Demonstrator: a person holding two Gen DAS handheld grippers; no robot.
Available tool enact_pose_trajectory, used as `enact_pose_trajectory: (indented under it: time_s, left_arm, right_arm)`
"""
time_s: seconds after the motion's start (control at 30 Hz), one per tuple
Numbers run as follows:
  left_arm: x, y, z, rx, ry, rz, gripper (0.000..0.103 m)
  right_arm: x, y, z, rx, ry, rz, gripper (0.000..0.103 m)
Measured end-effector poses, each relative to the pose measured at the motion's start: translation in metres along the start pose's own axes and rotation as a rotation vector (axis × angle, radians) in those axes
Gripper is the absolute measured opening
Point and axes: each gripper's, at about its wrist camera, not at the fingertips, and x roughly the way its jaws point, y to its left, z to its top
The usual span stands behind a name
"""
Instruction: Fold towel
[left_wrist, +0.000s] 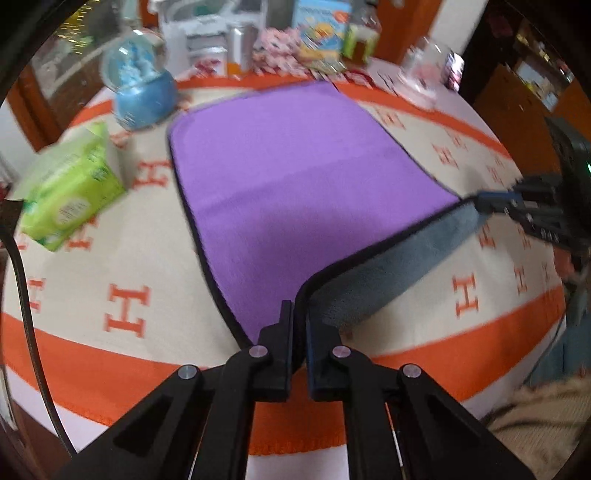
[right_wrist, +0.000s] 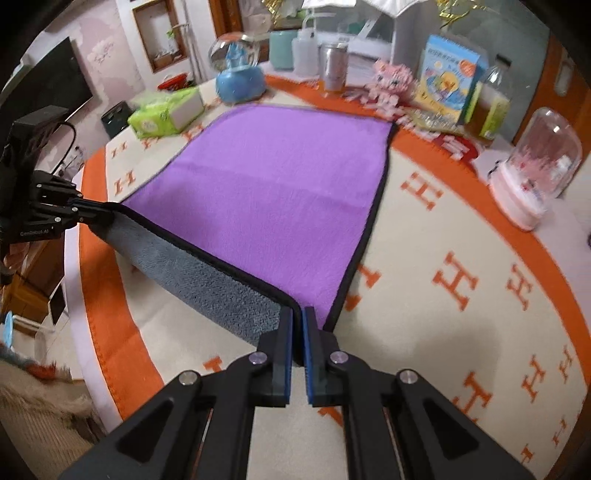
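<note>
A purple towel (left_wrist: 295, 177) with a black hem and grey underside lies on the orange and cream tablecloth (left_wrist: 122, 288). My left gripper (left_wrist: 298, 314) is shut on its near left corner and holds it lifted. My right gripper (right_wrist: 297, 317) is shut on the near right corner of the towel (right_wrist: 280, 192). The near edge hangs raised between both grippers, grey underside (right_wrist: 207, 284) showing. The right gripper also shows in the left wrist view (left_wrist: 484, 203), and the left gripper in the right wrist view (right_wrist: 99, 212). The far half lies flat.
A green tissue pack (left_wrist: 70, 192) and a blue snow globe (left_wrist: 142, 88) stand left of the towel. A pink domed globe (right_wrist: 535, 173), a picture book (right_wrist: 448, 81), a pink toy (right_wrist: 391, 83) and bottles line the far edge. The tablecloth's orange border (right_wrist: 107, 321) marks the near edge.
</note>
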Motion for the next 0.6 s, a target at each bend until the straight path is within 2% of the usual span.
enact_pose_trajectory:
  time_s: [0.17, 0.3, 0.43, 0.6]
  left_arm:
    - [-0.031, 0.001, 0.038, -0.013, -0.099, 0.112, 0.003]
    - [-0.044, 0.006, 0.083, -0.012, -0.173, 0.195, 0.003]
    - [-0.035, 0.026, 0.129, -0.051, -0.196, 0.258, 0.003]
    - [-0.003, 0.057, 0.175, -0.104, -0.202, 0.294, 0.003]
  right_arm:
    - [-0.023, -0.001, 0.035, 0.031, -0.088, -0.058, 0.004]
    - [-0.033, -0.01, 0.081, 0.07, -0.153, -0.13, 0.004]
    - [-0.028, -0.024, 0.126, 0.09, -0.206, -0.191, 0.004]
    - [0.008, -0.045, 0.173, 0.13, -0.201, -0.239, 0.004]
